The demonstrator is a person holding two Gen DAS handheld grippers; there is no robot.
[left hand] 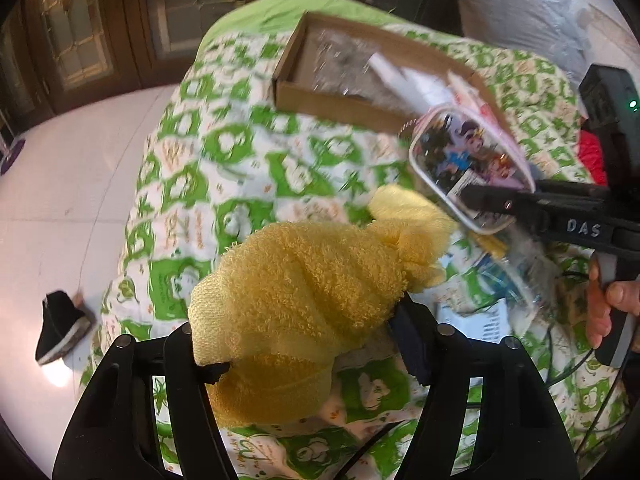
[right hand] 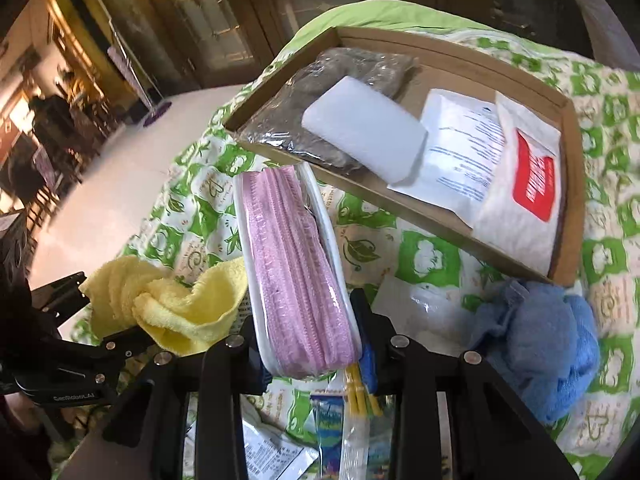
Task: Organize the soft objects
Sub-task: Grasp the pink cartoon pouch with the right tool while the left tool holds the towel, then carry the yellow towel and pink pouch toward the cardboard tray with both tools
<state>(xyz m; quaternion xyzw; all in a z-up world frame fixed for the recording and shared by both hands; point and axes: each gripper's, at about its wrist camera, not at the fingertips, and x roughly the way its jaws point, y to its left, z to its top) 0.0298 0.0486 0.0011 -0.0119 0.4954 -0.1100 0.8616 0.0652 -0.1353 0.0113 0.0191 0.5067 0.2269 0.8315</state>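
Both tongs are loaded. The left tongs (left hand: 308,356) are clamped on a yellow towel (left hand: 304,292), bunched and hanging between the fingers above the bed (left hand: 224,148). The right tongs (right hand: 308,344) are closed on a pouch (right hand: 296,276) — clear plastic with a pink zip edge and a cartoon print — and hold it clear of the quilt, just beside the towel.

The box (right hand: 568,184) lies further back on the bed, open, already holding a grey bag (right hand: 320,92), a white block (right hand: 364,132) and two paper packets (right hand: 500,160). A blue cloth (right hand: 536,344) is lying loose on the quilt in front of the box, with some wrappers near it.

The step in hand looks like the carry: two items picked, neither yet placed. Next, each needs to travel forward over the near wall of the box and be let go inside — the free room seems to be along the near side and the far right corner. The towel trails low, so it probably needs lifting to clear the rim. The pouch is slick and pinched by its narrow edge, so it may swing or slip. The blue cloth is still to be collected.
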